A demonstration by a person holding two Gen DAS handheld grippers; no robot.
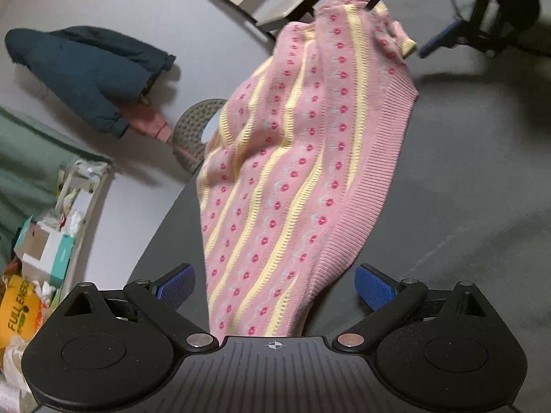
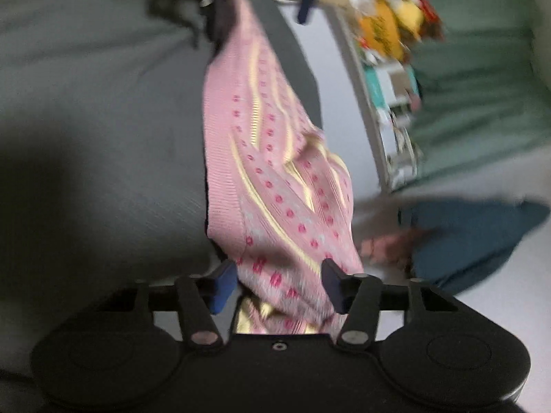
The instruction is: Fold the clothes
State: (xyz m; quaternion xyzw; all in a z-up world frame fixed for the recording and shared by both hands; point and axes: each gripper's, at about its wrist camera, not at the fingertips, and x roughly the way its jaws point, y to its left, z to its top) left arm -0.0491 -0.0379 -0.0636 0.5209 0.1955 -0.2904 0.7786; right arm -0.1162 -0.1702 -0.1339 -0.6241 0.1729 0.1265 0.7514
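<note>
My left tool [image 1: 273, 287] stands wide open around the pink knit garment [image 1: 296, 158], which hangs stretched above the dark tabletop [image 1: 465, 189]. My right tool [image 2: 279, 284] is partly open with cloth bunched between its fingers; whether it grips, I cannot tell.

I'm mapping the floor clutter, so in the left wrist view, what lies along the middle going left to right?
Green fabric → dark blue jacket → grey studded mat → pink striped knit sweater → dark grey table surface.
</note>
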